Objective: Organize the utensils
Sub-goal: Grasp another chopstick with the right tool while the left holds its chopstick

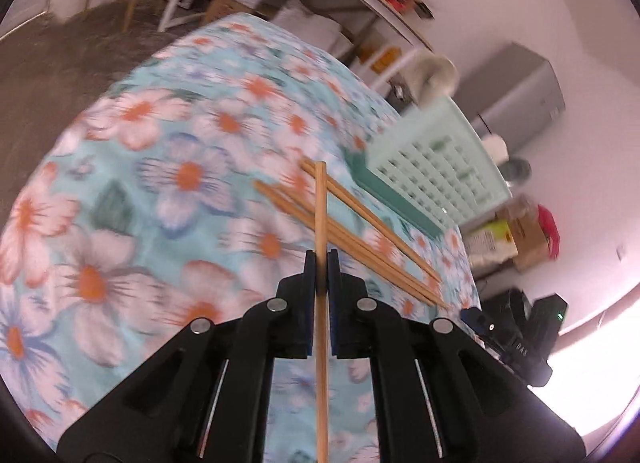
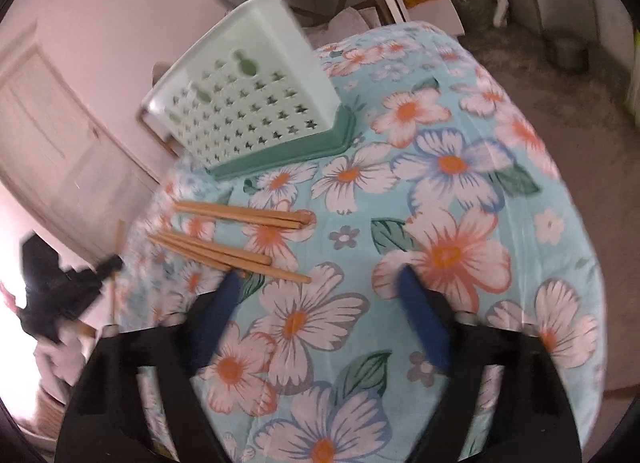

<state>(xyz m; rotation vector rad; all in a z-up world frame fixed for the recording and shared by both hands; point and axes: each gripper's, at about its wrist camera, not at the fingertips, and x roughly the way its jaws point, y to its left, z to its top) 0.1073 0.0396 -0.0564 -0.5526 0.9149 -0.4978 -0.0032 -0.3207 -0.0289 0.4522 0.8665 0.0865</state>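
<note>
Left hand-held gripper is clamped on one chopstick; right hand-held gripper hangs wide, empty, over the floral worktop near the loose chopsticks.

Held chopstick: pale wood, matt, smooth, fine grain. Loose chopsticks on the table at 9 o'clock of the right view: same matt light wood. Tablecloth: soft printed cloth, matt, floral, lightly creased. Utensil basket at 11 o'clock: mint plastic, smooth, slight sheen, perforated wall, darker green plastic base. Left gripper: black matt plastic body, shiny metal pins, blue rubbery pads. Right gripper: same black plastic, blue pads.
</note>
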